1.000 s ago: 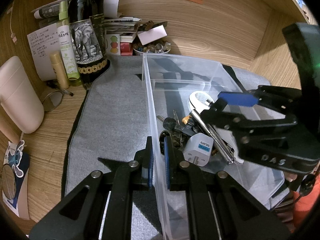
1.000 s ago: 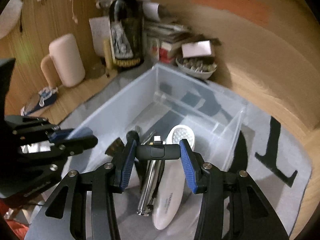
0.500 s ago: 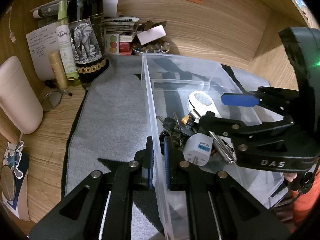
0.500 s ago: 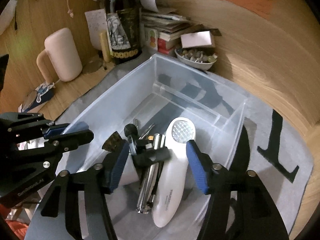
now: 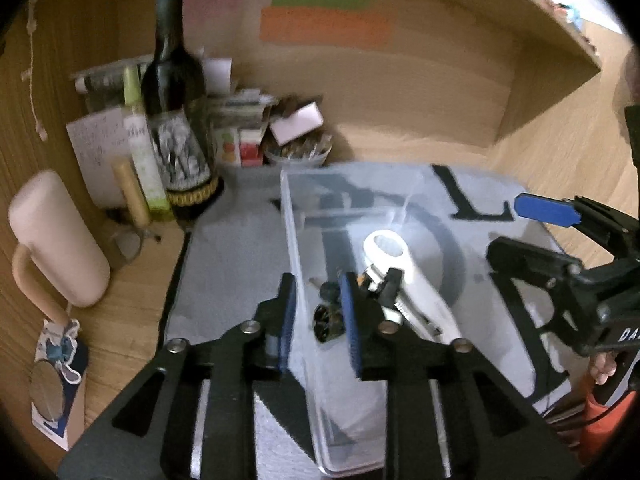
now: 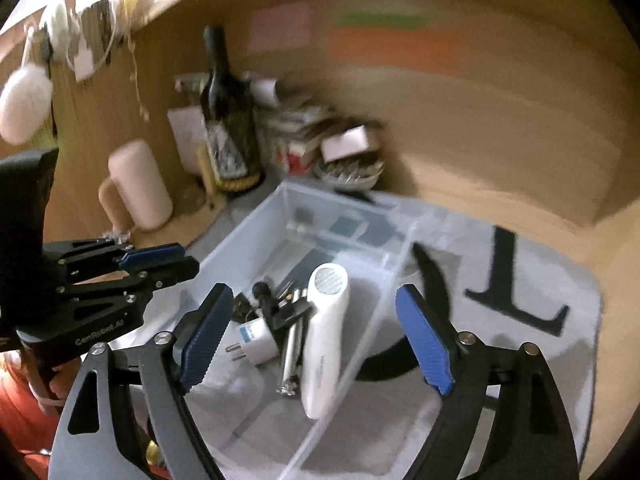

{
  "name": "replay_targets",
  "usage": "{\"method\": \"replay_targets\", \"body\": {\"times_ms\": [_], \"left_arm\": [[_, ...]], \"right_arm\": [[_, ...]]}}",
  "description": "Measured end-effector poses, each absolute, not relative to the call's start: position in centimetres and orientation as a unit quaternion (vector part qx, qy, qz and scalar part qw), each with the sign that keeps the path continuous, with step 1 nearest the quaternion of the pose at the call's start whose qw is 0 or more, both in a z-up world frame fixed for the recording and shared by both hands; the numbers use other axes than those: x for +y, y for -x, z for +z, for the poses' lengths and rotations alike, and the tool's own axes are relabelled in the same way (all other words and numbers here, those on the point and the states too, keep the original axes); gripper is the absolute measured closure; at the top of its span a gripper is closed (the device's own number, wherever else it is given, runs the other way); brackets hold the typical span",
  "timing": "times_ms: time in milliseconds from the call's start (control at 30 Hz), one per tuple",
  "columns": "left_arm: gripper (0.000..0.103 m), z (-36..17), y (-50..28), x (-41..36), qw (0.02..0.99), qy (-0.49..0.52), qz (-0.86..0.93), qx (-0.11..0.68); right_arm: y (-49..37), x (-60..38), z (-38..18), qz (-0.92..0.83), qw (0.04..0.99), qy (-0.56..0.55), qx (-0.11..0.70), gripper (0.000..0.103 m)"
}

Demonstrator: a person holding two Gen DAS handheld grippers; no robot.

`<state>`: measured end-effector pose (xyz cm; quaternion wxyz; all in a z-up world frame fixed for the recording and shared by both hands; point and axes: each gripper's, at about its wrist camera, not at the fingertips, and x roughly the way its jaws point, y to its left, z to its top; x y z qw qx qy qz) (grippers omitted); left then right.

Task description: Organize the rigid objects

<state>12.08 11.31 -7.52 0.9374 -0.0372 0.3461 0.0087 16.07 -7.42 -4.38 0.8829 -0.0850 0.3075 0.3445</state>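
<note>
A clear plastic bin (image 6: pixel 248 236) sits on a grey mat (image 6: pixel 552 292). Inside lie a white handheld device (image 6: pixel 326 328), a white plug adapter (image 6: pixel 256 336), a metal tool (image 6: pixel 292 344) and a small black item (image 6: pixel 286 314). My right gripper (image 6: pixel 316 336) is open and empty, raised above the bin. My left gripper (image 5: pixel 316 316) is open, its fingers either side of the bin's left wall (image 5: pixel 294 264) without touching it. The white device (image 5: pixel 404 276) shows in the left wrist view too. The right gripper (image 5: pixel 560 248) appears at the right there.
A dark wine bottle (image 5: pixel 176 120), a green tube (image 5: pixel 140 148), papers and a bowl of small parts (image 5: pixel 298 152) crowd the back corner. A pink mug (image 5: pixel 56 244) stands left of the mat. Wooden walls close the back and right.
My right gripper let go of the small black item into the bin, opened wide and lifted away. My left gripper opened off the bin wall and rose.
</note>
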Motion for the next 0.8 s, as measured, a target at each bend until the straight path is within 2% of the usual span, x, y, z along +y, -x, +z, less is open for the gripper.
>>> {"method": "replay_targets", "body": {"times_ms": [133, 233, 300, 367, 467, 800], "left_arm": [[0.055, -5.5, -10.5, 10.1, 0.952, 0.025, 0.009, 0.305], [0.044, -4.0, -8.9, 9.1, 0.964, 0.023, 0.008, 0.265], [0.035, -3.0, -7.6, 8.2, 0.971, 0.017, 0.010, 0.237], [0.018, -1.9, -6.3, 7.3, 0.978, 0.013, 0.012, 0.206], [0.004, -0.7, -4.7, 6.3, 0.985, 0.011, 0.012, 0.170], [0.001, 0.3, -1.7, 2.7, 0.992, -0.008, -0.004, 0.124]], "right_arm": [[-14.5, -9.7, -2.8, 0.320, 0.905, 0.063, 0.273, 0.017], [-13.0, -11.4, -1.8, 0.296, 0.924, 0.044, 0.239, 0.001], [-11.8, -12.7, -1.2, 0.279, 0.937, 0.034, 0.210, 0.000], [-10.9, -13.6, -0.7, 0.263, 0.945, 0.032, 0.192, 0.000], [-9.8, -14.7, -0.4, 0.248, 0.953, 0.028, 0.174, 0.000], [-5.6, -17.2, 0.5, 0.224, 0.966, 0.025, 0.124, 0.000]]}}
